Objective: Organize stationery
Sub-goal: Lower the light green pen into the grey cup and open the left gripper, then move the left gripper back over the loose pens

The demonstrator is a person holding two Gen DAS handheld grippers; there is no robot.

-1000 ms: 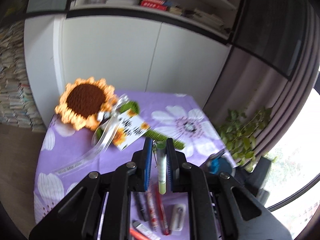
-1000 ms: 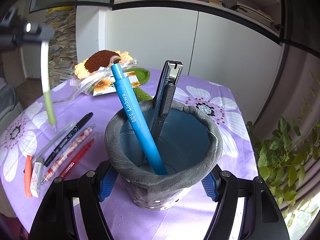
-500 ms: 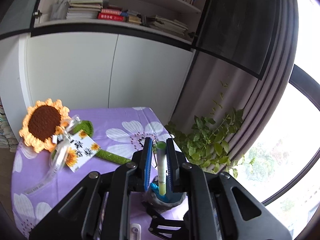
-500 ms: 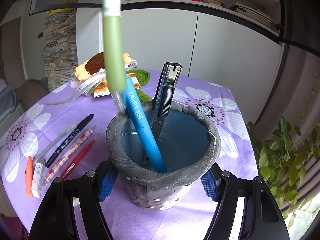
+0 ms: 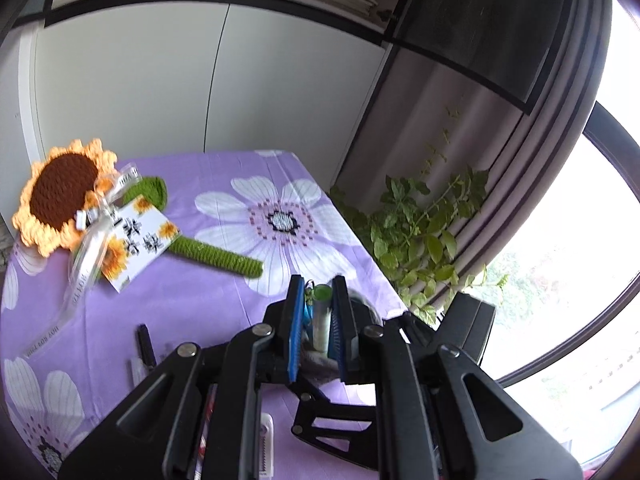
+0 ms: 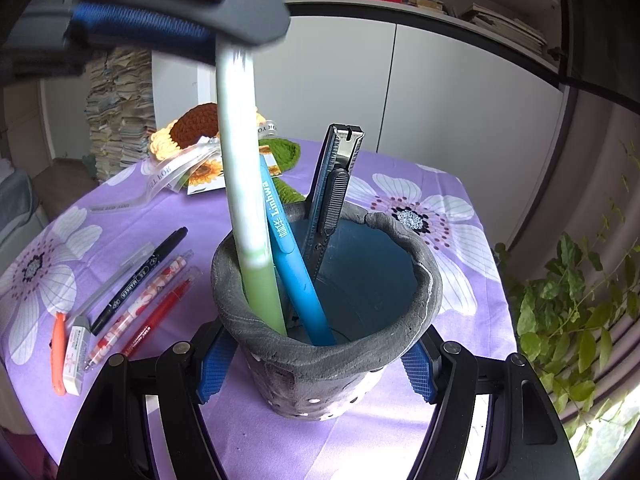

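Green pen [image 6: 256, 276] enters holder [image 6: 332, 356] beside its left rim.

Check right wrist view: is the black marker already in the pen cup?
No, the black marker lies flat on the purple tablecloth left of the pen cup, beside the other loose pens.

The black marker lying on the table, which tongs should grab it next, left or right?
Probably the left tongs. They hold only the green pen, already down inside the gray cup, so they could let go soon. The right tongs are steadying that cup. The black marker lies on the left side.
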